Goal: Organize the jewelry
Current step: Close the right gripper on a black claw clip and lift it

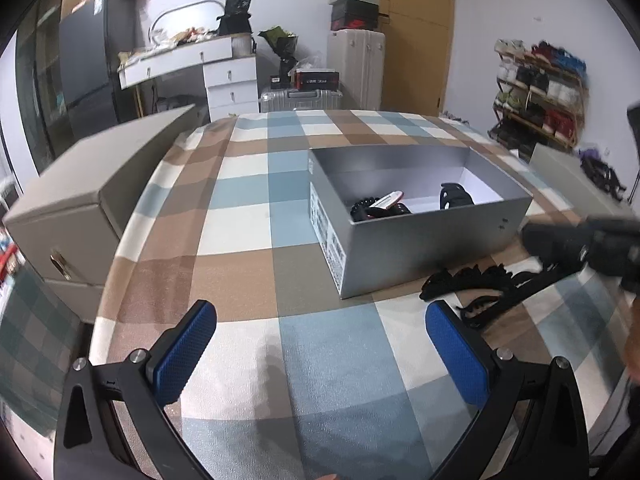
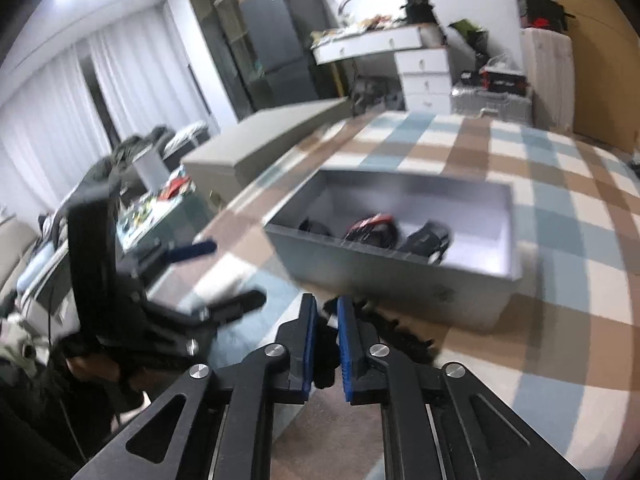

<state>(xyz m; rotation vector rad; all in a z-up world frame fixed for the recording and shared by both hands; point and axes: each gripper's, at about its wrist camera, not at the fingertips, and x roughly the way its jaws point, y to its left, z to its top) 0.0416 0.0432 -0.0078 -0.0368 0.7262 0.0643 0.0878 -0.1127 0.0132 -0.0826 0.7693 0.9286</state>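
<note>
An open grey box (image 1: 436,240) stands on the checked tablecloth (image 1: 240,216). Inside it lie a black bead bracelet (image 1: 362,206), a red and white piece (image 1: 390,200) and a black band (image 1: 454,196). A black lacy choker (image 1: 472,286) trails on the cloth in front of the box, one end pinched in my right gripper (image 1: 536,240). In the right wrist view, that gripper (image 2: 326,314) is shut on the choker (image 2: 400,334), just before the box (image 2: 380,276). My left gripper (image 1: 320,320) hovers open and empty over the cloth, left of the choker.
A beige cardboard box (image 1: 88,200) sits off the table's left edge. A grey lid (image 1: 568,176) lies right of the open box. My left gripper (image 2: 224,276) and the hand holding it show at the left of the right wrist view.
</note>
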